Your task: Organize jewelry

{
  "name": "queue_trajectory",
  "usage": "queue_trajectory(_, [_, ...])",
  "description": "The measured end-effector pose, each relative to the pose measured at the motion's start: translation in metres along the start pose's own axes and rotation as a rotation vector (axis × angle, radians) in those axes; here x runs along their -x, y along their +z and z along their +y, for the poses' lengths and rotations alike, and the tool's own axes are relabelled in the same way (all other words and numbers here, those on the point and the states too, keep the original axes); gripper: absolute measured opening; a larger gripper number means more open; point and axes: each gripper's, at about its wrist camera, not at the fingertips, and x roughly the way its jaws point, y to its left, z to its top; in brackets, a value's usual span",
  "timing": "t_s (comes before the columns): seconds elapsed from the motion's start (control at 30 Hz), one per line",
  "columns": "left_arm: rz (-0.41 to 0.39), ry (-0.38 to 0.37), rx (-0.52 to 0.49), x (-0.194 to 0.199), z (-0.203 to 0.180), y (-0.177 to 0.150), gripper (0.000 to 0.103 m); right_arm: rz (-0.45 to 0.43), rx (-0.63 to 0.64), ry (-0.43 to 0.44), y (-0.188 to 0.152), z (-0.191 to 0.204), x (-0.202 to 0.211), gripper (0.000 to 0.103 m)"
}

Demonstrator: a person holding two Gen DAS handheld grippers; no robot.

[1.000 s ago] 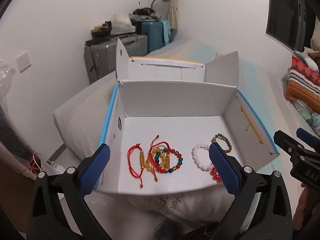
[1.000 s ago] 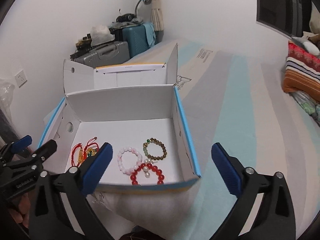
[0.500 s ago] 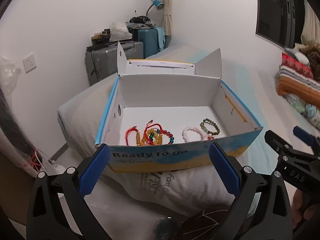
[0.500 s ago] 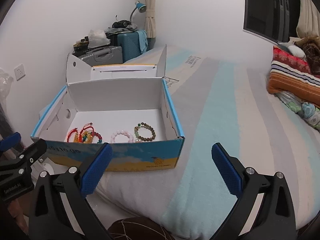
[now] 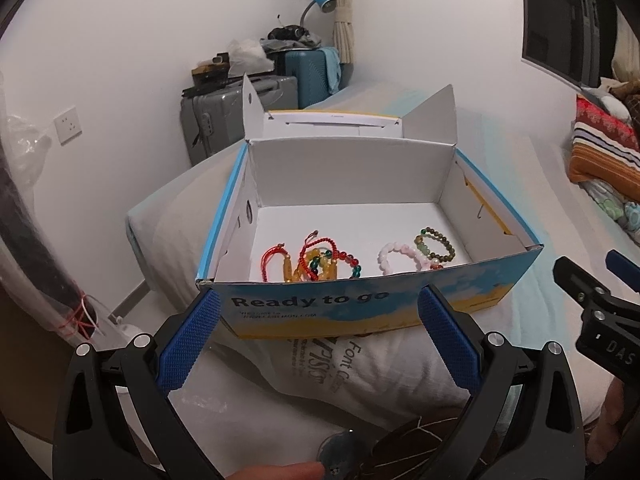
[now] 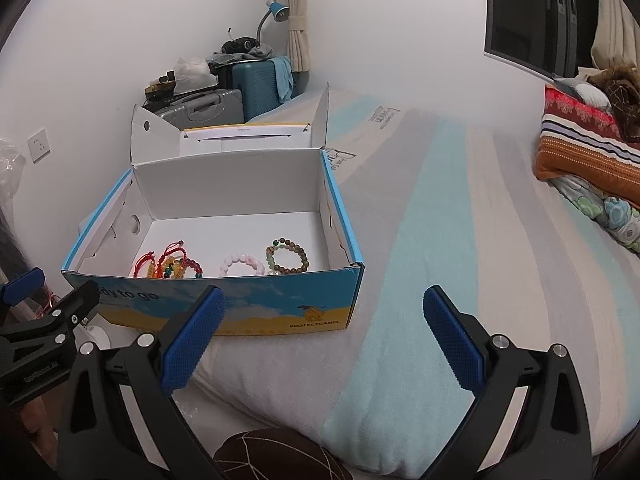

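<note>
An open blue and white cardboard box (image 5: 372,308) (image 6: 248,308) sits on a bed. Inside lie a tangle of red-cord and coloured-bead bracelets (image 5: 316,262) (image 6: 170,266), a pink bead bracelet (image 5: 394,258) (image 6: 242,266) and a brown-green bead bracelet (image 5: 436,244) (image 6: 287,257). My left gripper (image 5: 320,336) is open and empty, just in front of the box's front wall. My right gripper (image 6: 324,336) is open and empty, in front of the box's right front corner. Each gripper shows at the edge of the other's view.
The bed has a striped blue and grey cover (image 6: 460,240). Grey and teal suitcases (image 5: 260,100) with clutter stand behind the box by the wall. Folded striped blankets (image 6: 588,152) lie at the right. A white pillow (image 5: 340,372) lies under the box front.
Both grippers have pulled back from above the box to in front of its front wall. The bracelets have not moved. Both grippers stay open.
</note>
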Motion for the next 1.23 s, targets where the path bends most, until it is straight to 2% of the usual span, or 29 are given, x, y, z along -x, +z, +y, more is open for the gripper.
queue_trajectory(0.4, [-0.024, -0.005, 0.014, 0.0032, 0.0008, 0.0015, 0.097, 0.012, -0.005, 0.0, 0.0004, -0.0028, -0.0019, 0.095])
queue_trajectory(1.23, [0.003, -0.028, -0.003, 0.0013, -0.0015, 0.0005, 0.097, 0.024, -0.006, 0.006, -0.003, 0.0019, -0.0047, 0.095])
